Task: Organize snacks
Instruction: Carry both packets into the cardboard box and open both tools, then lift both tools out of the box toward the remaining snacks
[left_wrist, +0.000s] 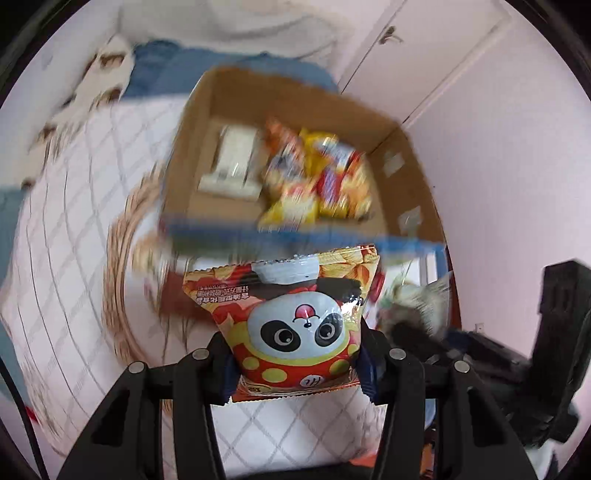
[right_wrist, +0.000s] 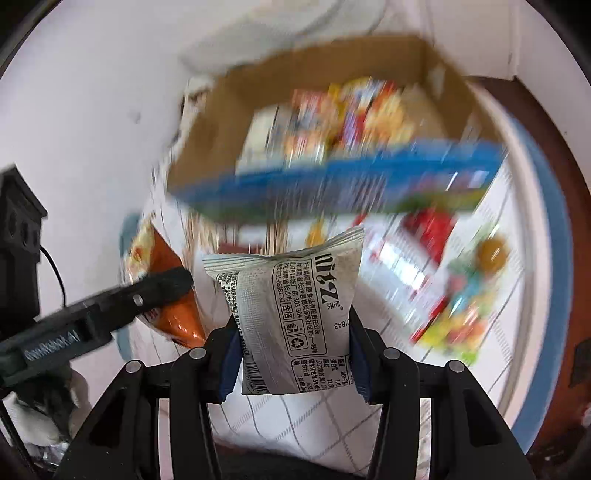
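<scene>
Left gripper (left_wrist: 295, 363) angled steeply down, clamped on a panda snack bag (left_wrist: 291, 325). Right gripper (right_wrist: 293, 356) tilted likewise, pinching a silver packet (right_wrist: 291, 321). Beyond both, cardboard box (left_wrist: 192, 122) holding blurred snacks (left_wrist: 314, 177).

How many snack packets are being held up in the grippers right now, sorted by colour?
Red and yellow panda packet, in the left gripper: 1
Silver-grey packet with black print, in the right gripper: 1
Total held: 2
The packets in the cardboard box are too blurred to count.
</scene>
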